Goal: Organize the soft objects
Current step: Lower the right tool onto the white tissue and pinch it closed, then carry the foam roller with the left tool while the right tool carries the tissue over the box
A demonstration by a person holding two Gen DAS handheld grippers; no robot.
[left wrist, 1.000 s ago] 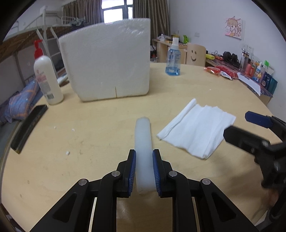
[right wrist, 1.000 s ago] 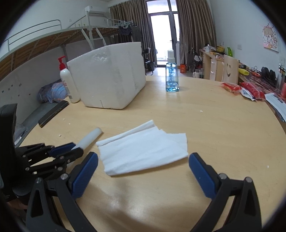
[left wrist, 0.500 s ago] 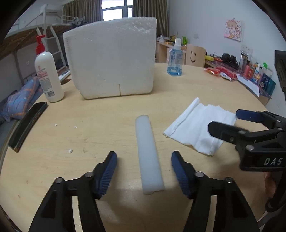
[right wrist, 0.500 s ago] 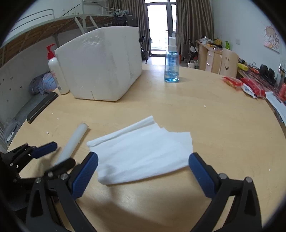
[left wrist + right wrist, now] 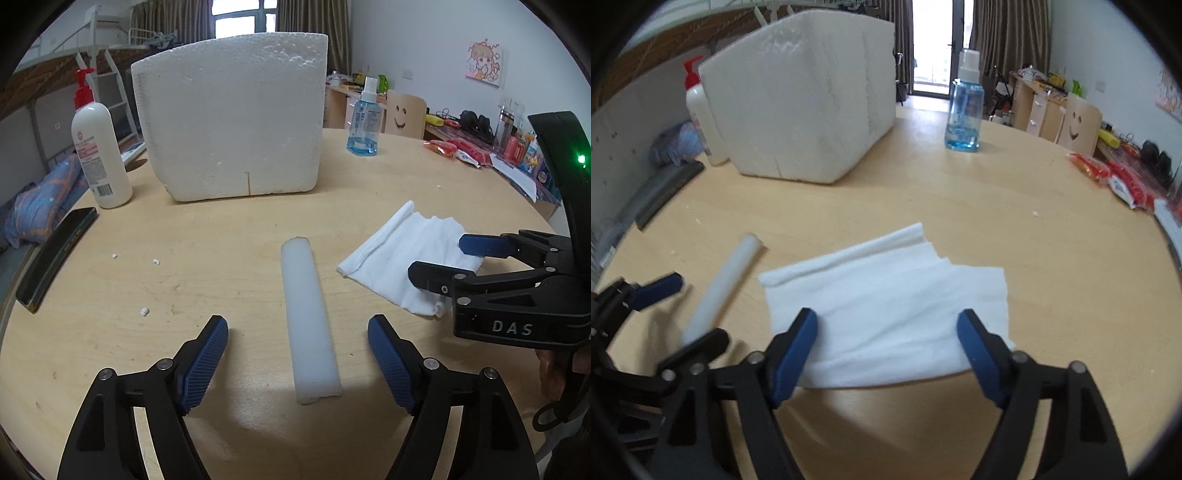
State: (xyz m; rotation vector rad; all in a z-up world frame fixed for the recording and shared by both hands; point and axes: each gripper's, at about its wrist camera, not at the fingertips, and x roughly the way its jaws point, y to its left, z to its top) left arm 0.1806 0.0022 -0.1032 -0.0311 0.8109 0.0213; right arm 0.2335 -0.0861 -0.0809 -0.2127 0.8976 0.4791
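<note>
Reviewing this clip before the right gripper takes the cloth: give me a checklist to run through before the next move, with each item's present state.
1. Foam stick released, flat on the table: ok.
2. Left gripper clear of the stick, jaws opening: ok.
3. Right gripper lined up on the white cloth: ok.
4. Its jaws are closing with the cloth's near edge between them; pads gripping: not ok.
5. The two grippers apart: ok.
6. Cloth fold intact underneath: cannot tell.

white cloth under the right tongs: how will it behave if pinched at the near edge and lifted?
The white cloth lies flat in thin folded layers, so it will probably go limp and drape. The layers look loose and may unfold. It looks light and may slide on the smooth wooden table as the right tongs, closing around its near edge, pinch.
</note>
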